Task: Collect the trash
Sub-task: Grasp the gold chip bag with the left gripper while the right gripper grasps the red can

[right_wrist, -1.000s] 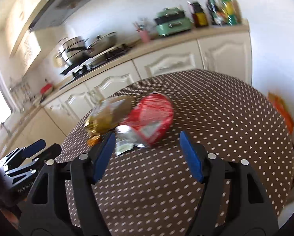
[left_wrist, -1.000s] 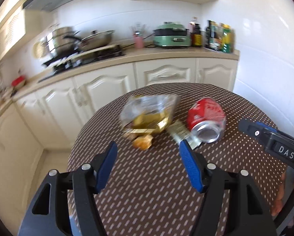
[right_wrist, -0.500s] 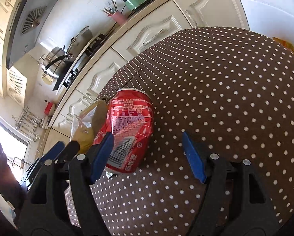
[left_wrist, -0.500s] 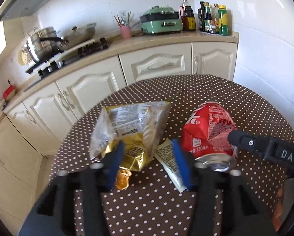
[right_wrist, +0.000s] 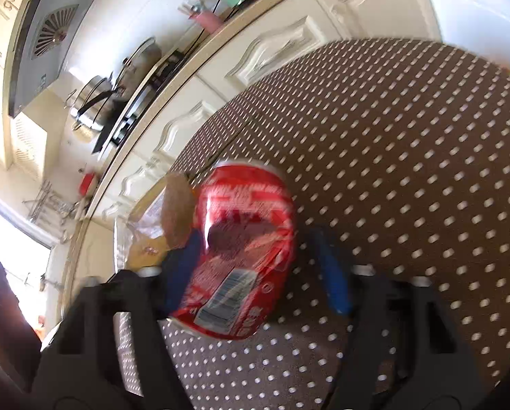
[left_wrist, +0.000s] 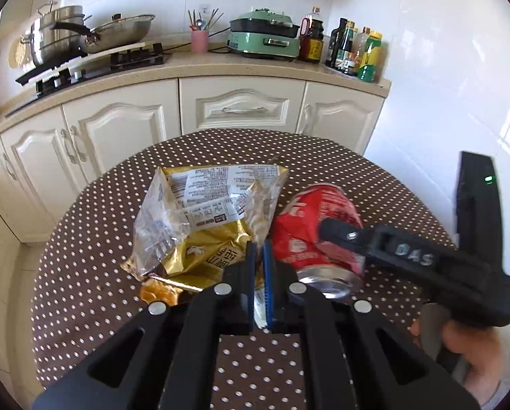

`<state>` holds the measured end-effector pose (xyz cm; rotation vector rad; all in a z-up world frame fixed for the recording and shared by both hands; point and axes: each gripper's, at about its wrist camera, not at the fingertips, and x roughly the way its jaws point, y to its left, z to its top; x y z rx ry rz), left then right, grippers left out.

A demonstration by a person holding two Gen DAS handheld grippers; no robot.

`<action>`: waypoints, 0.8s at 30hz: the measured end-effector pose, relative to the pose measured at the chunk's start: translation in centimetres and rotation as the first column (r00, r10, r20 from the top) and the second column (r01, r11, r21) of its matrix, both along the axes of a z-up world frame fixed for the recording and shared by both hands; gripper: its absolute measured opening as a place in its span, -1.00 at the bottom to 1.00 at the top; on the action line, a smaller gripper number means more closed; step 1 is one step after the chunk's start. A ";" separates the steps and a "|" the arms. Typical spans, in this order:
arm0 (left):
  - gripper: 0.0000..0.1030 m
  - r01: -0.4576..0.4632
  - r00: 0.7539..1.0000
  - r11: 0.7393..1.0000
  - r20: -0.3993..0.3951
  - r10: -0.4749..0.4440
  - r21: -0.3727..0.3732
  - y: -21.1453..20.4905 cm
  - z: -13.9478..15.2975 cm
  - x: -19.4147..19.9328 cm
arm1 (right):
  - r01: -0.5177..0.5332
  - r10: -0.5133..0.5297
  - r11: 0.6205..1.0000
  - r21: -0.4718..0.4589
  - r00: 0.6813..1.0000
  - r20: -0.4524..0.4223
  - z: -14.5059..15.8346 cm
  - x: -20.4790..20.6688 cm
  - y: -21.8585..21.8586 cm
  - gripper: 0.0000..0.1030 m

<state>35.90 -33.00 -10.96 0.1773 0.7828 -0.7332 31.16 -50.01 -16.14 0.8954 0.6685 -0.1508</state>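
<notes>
Kitchen cabinets and a stove line the wall behind the round, polka-dotted desk where the rubbish sits. At its middle lie a crumpled gold snack bag and, touching its right side, a dented red can on its side, open end towards me.

My left gripper has just been closing and now stands almost shut at the bag's near right edge, where bag and can meet. A white wrapper strip shows low between the blue pads; whether they have pinched the bag's film or only that strip I cannot tell.

My right gripper has just been closing too, with the can between its pads. The left pad looks to be against the can; the right pad stands just off it, though the blur makes this uncertain.

I judge the bag light, limp and slippery, best nipped at a folded edge rather than the puffed middle. The can looks empty, thin-walled and apt to roll or crumple, so I would take it across its body with gentle pressure.
</notes>
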 end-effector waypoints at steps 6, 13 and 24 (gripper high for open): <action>-0.94 0.016 1.000 1.000 -0.008 -0.016 -0.015 0.3 0.3 -1.1 | -0.055 0.050 0.997 0.058 0.996 0.075 0.1 0.2 0.8 -0.45; -0.95 0.027 1.000 0.995 -0.005 -0.027 -0.100 2.9 2.6 -2.4 | -0.041 0.063 0.988 -0.149 0.988 0.143 4.3 -2.1 4.3 -0.57; -0.95 -0.008 1.000 0.976 0.013 0.011 -0.217 10.2 6.0 -4.7 | -0.063 0.157 0.916 -0.397 0.965 0.210 9.9 -4.1 12.5 -0.58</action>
